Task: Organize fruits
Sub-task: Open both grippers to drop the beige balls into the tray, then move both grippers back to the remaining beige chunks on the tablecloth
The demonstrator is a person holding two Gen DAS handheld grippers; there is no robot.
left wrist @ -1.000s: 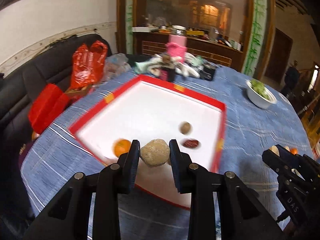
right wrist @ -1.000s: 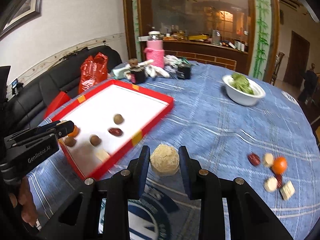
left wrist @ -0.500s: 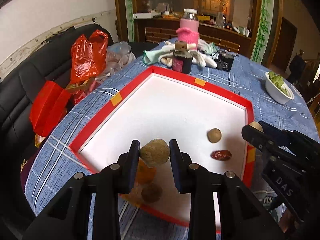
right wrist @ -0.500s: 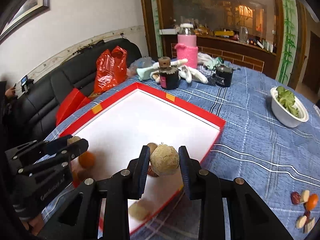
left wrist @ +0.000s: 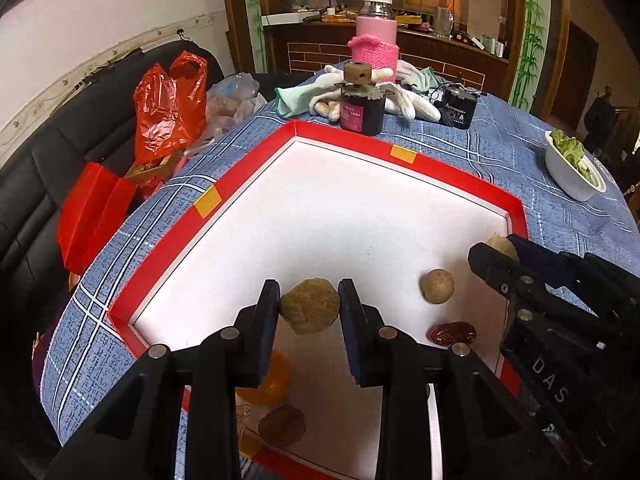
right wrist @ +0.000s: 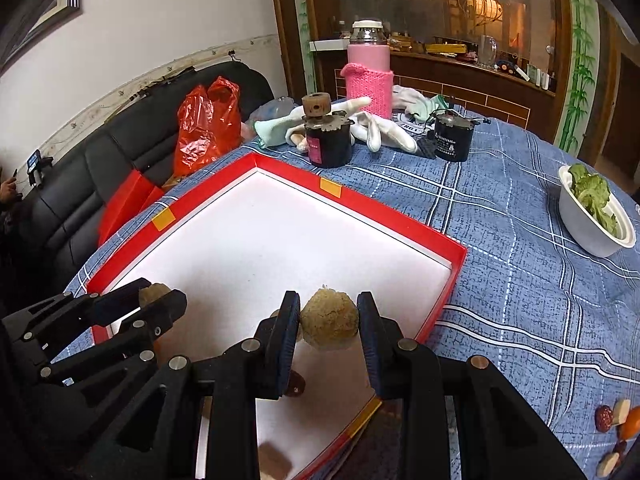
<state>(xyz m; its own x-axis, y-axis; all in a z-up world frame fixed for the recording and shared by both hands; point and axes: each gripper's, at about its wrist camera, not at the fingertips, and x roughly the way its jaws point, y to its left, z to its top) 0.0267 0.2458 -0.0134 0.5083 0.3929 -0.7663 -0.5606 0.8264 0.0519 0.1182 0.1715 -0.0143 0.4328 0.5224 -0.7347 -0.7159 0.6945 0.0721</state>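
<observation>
Inside, the red tray holds a brown fruit and a date.

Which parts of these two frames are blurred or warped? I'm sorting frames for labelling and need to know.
Left wrist view: fisheye bends the red tray rim; the orange behind the left gripper is soft. Right wrist view: the right gripper and its pale ball are sharp; the tan piece at the bottom edge is smeared.

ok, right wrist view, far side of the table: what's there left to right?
red plastic bag → dark jar with the cork stopper → pink flask → small black canister → white bowl of greens.
</observation>
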